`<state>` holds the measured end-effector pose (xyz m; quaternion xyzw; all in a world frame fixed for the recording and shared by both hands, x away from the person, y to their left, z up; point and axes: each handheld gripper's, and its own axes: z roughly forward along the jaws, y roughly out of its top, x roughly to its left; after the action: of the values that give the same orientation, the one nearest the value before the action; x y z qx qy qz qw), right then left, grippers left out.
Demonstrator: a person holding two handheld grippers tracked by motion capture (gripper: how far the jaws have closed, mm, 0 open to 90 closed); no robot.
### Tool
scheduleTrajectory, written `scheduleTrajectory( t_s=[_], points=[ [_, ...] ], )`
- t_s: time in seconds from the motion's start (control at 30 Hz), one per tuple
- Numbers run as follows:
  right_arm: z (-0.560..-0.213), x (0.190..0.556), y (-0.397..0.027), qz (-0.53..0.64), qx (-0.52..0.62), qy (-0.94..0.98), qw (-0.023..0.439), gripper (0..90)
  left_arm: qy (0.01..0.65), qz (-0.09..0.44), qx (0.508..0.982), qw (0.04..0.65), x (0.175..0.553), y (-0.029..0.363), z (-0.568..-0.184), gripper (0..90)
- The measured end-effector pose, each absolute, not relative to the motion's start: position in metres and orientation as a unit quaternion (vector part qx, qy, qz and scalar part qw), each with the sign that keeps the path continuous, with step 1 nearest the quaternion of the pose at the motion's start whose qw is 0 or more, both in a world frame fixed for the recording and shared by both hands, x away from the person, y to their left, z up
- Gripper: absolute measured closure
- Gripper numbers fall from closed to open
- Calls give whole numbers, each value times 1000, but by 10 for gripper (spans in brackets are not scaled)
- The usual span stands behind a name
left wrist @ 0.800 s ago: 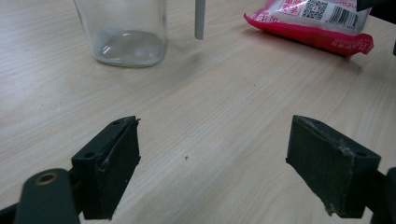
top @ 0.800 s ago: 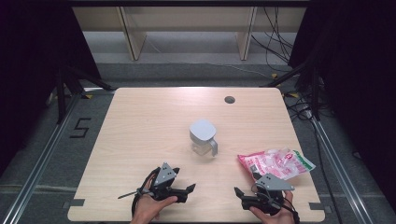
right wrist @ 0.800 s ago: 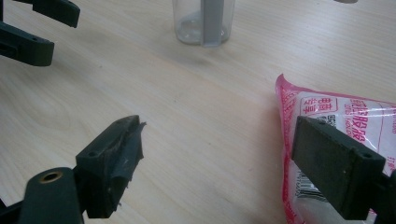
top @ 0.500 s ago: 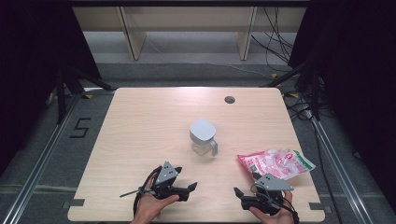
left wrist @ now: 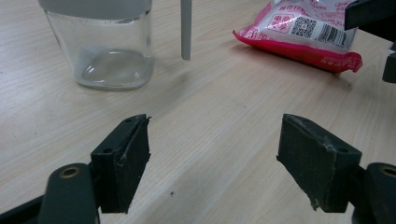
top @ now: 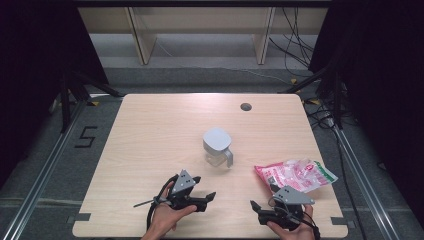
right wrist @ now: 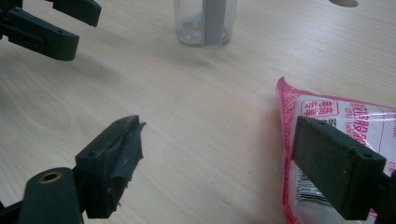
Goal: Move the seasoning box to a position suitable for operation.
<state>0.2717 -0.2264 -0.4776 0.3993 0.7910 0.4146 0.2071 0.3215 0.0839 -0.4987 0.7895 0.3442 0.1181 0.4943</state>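
Note:
A clear glass jar (top: 217, 146) with a grey lid and a grey handle stands at the middle of the wooden table (top: 150, 135). A pink and white snack bag (top: 295, 175) lies flat at the right front. My left gripper (top: 207, 199) rests near the front edge, jaws pointing right, open and empty. In the left gripper view (left wrist: 215, 135) the jar (left wrist: 109, 51) is ahead to the left and the bag (left wrist: 308, 32) to the right. My right gripper (top: 256, 211) is open just in front of the bag, with its right jaw over the bag's edge (right wrist: 336, 116).
A round cable hole (top: 245, 106) sits at the table's far right. The right gripper view shows the jar (right wrist: 204, 23) straight ahead and the left gripper's jaws (right wrist: 46, 28) at upper left. Shelving legs and cables lie on the floor beyond the table.

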Motion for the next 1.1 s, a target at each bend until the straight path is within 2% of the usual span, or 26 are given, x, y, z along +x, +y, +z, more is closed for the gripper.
scheduleTrajectory(
  t_s=[0.23,0.3,0.37,0.43,0.6,0.63,0.7,0.9,0.97,1.03,1.1],
  points=[
    [-478,272,-225,419,399,791,199,172,347,115,785,501,324,81,-498,246],
    [-478,272,-226,416,395,792,210,172,350,114,786,497,325,81,-497,263],
    [-478,272,-225,415,397,792,208,172,345,93,785,506,329,78,-496,278],
    [-478,272,-225,414,397,793,207,172,342,105,786,504,331,75,-496,282],
    [-478,272,-225,414,398,793,205,173,336,98,786,510,341,63,-493,371],
    [-478,272,-225,415,398,792,204,172,323,96,788,515,344,60,-492,465],
    [-478,272,-225,414,396,793,206,173,320,106,789,514,348,56,-491,477],
    [-479,272,-225,412,391,797,205,173,319,119,788,514,366,42,-493,597],
    [-479,273,-225,411,388,798,210,173,315,126,789,513,370,37,-494,600],
    [-480,271,-223,415,403,792,197,172,317,124,791,509,375,32,-495,610],
    [-480,272,-224,417,393,793,208,173,316,132,794,502,379,28,-496,612]
  ],
)
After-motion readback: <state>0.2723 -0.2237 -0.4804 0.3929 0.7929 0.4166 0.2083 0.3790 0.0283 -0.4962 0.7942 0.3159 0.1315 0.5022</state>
